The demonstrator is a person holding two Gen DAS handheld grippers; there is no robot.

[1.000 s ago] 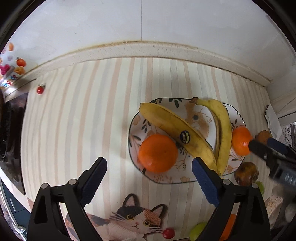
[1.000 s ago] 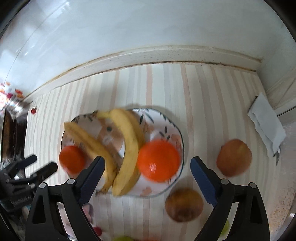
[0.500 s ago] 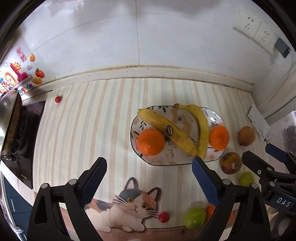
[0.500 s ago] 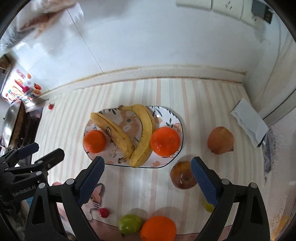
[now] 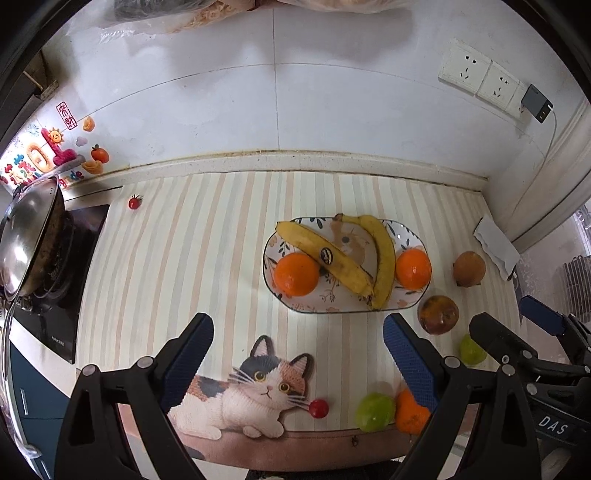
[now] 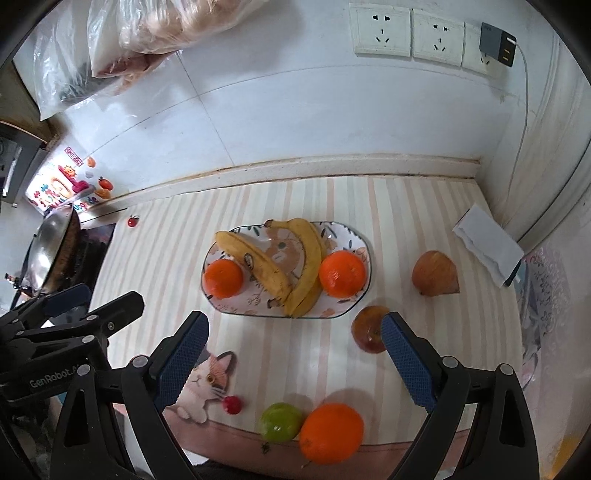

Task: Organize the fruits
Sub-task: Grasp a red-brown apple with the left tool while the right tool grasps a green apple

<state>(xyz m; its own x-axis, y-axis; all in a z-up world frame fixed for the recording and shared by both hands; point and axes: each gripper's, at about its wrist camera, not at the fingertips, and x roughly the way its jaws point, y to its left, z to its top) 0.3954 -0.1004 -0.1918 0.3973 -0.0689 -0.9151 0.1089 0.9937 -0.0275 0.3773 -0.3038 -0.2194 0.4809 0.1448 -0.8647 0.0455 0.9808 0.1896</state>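
Well apart, the blue pads of the left gripper [image 5: 297,349], nothing between them, hanging above the striped mat [image 5: 192,266] short of the plate [image 5: 413,301]. Likewise spread wide and empty, the right gripper [image 6: 293,349], poised over the same mat with the plate just beyond its fingertips. On the plate, from left to right: an orange [image 6: 223,277], two bananas [image 6: 284,266] joined at the near ends, a second orange [image 6: 342,273]. Off the plate to the right, loose on the mat: a brownish apple [image 6: 365,328] partly hidden behind the right pad, then a reddish-brown fruit [image 6: 434,273], kind hard to make out. Near the front edge of the mat: a small red tomato [image 6: 232,404] beside the printed cat [image 5: 243,395], a green fruit [image 6: 281,421] touching a third orange [image 6: 330,432]. Seen only from the left wrist, another green fruit [image 5: 471,350], half covered by the other gripper's finger. Far left, a second small tomato [image 5: 135,202] near a lidded pan [image 5: 27,232] on the black hob, cut off by the frame edge. Far right, a folded white cloth [image 6: 487,245] against the wall; above, wall sockets [image 6: 410,33] with a charger plugged in, and plastic bags [image 6: 129,48] hanging at the top, contents unclear
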